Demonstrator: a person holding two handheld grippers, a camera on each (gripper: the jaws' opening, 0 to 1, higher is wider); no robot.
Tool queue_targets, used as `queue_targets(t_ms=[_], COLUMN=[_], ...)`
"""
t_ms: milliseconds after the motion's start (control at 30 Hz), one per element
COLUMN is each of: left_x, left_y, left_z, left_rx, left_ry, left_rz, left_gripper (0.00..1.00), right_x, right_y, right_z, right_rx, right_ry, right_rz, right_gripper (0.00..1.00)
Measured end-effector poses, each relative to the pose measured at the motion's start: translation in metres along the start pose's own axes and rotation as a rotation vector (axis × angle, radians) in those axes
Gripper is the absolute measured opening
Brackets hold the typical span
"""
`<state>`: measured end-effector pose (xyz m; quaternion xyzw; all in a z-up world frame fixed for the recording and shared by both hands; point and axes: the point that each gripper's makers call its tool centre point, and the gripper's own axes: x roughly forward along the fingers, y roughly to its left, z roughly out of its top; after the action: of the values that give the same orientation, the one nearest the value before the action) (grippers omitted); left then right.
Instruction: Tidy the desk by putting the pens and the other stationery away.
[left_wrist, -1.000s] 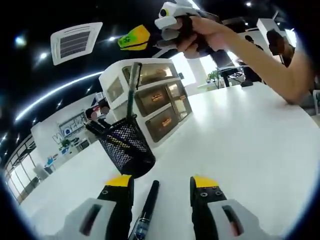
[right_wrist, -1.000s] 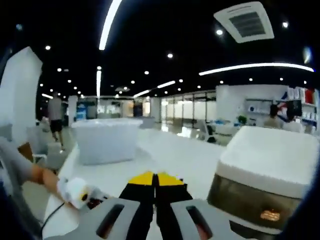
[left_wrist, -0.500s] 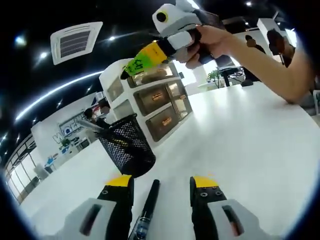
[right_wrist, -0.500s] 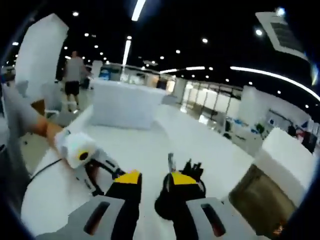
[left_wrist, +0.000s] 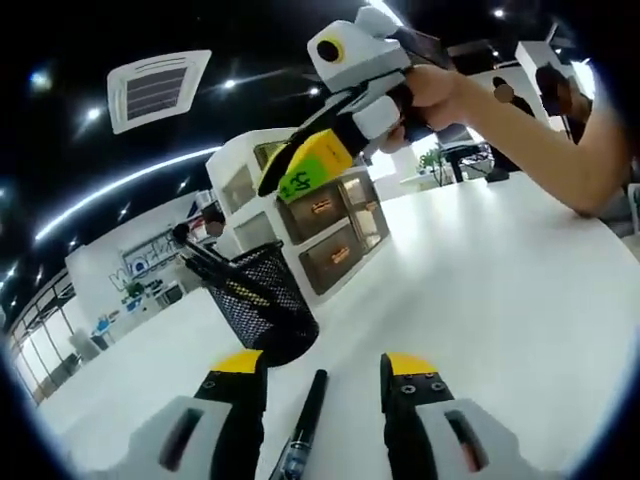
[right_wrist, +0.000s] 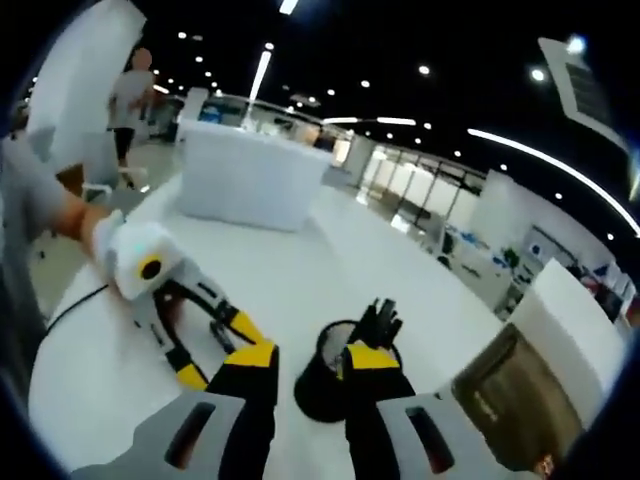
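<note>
One pen: on the desk, near the mesh cup.
Feel: light, stiff, probably slippery; grab its middle.
Left claw: open around it.
Right claw: open, empty.

Surface: white desk, round-edged, glossy.
Landmark: black mesh pen cup standing upright on the desk, pens sticking out of its top.
Behind the cup: white drawer unit with brownish clear drawer fronts, just beside it.
In front of the cup: black pen lying flat on the desk, near its base.
</note>
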<state>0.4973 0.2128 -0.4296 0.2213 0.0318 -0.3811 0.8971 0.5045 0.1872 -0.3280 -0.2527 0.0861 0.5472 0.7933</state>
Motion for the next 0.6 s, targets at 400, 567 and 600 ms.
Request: queue_targets(t_ms=[400,567,600], left_x=[-0.01,-0.01,-0.01], left_y=[0.001,0.0,-0.001], left_z=[0.014,0.01,0.008], left_rx=[-0.125,-0.184,-0.189], left_ry=[-0.011,-0.008,-0.002], left_rz=[0.119,0.109,0.105], left_gripper=[0.7,0.7,0.7], right_x=[0.016,0.021,0.024], right_y=[0.034,0.042,0.042], right_z=[-0.021,-0.035,-0.039], right_rx=[-0.123,-0.153,-0.167], right_ry=[0.111,0.178,0.2], right_rz=[0.134,0.171,0.163], right_gripper=[0.14,0.15,0.15])
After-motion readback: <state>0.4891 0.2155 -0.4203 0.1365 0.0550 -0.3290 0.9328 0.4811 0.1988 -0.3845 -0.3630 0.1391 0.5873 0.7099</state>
